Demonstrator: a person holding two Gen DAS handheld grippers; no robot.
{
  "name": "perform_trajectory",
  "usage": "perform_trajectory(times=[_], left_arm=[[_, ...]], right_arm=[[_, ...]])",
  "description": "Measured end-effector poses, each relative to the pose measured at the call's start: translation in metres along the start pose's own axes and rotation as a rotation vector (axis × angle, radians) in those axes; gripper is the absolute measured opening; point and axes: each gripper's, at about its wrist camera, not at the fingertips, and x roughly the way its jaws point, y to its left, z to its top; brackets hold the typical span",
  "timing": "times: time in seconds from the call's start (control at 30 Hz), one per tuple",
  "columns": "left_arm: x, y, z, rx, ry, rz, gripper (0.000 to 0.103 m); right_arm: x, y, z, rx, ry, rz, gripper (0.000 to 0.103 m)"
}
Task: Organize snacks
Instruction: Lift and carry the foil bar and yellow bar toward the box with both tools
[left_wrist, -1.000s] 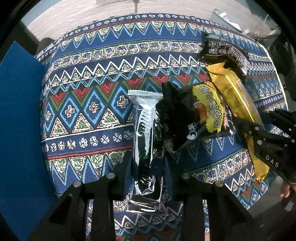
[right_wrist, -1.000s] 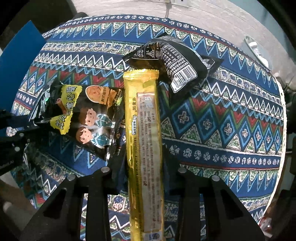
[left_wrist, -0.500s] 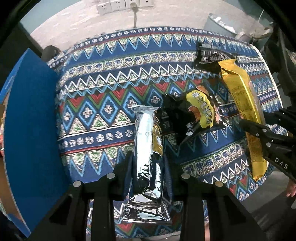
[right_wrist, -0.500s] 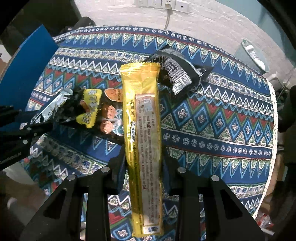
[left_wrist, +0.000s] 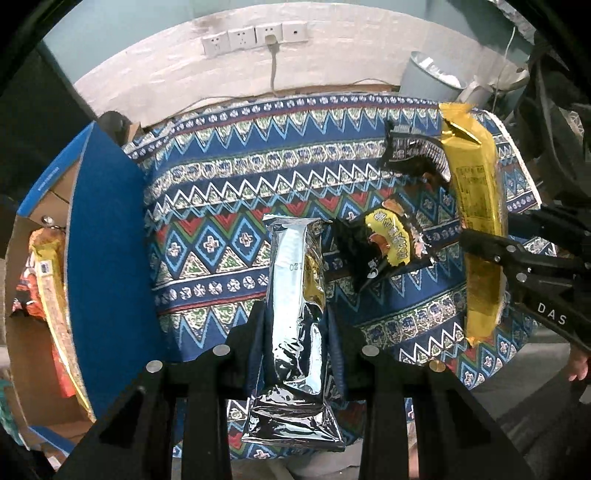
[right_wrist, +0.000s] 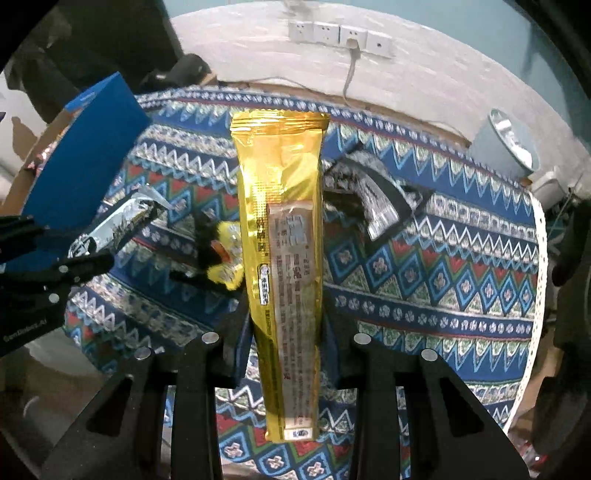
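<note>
My left gripper (left_wrist: 293, 325) is shut on a long silver snack packet (left_wrist: 295, 314) and holds it above the patterned tablecloth (left_wrist: 229, 192). My right gripper (right_wrist: 284, 325) is shut on a long gold snack packet (right_wrist: 282, 236), also lifted; the gold packet shows in the left wrist view (left_wrist: 476, 221). A black and yellow snack bag (left_wrist: 380, 247) and a black packet with a barcode (left_wrist: 413, 151) lie on the cloth. The silver packet shows at the left of the right wrist view (right_wrist: 118, 221).
An open cardboard box with blue flaps (left_wrist: 107, 240) stands at the table's left and holds orange and gold packets (left_wrist: 48, 280). A grey bin (left_wrist: 432, 77) stands behind the table by the wall. The right gripper's black body (left_wrist: 535, 266) is at the right.
Both grippers have risen and pulled back from the table, each lifting its packet. More of the wall, bin and open box has come into view.
</note>
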Motion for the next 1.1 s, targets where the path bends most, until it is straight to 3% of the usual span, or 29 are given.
perform_trajectory(times=[0.6, 1.1], left_arm=[[-0.053, 0.020, 0.011, -0.001, -0.127, 0.033, 0.032], [-0.099, 0.070, 0.015, -0.075, -0.227, 0.068, 0.032]], right_arm=[[-0.054, 0.033, 0.039, -0.041, -0.160, 0.021, 0.027], [-0.101, 0.080, 0.075, -0.099, -0.278, 0.091, 0.027]])
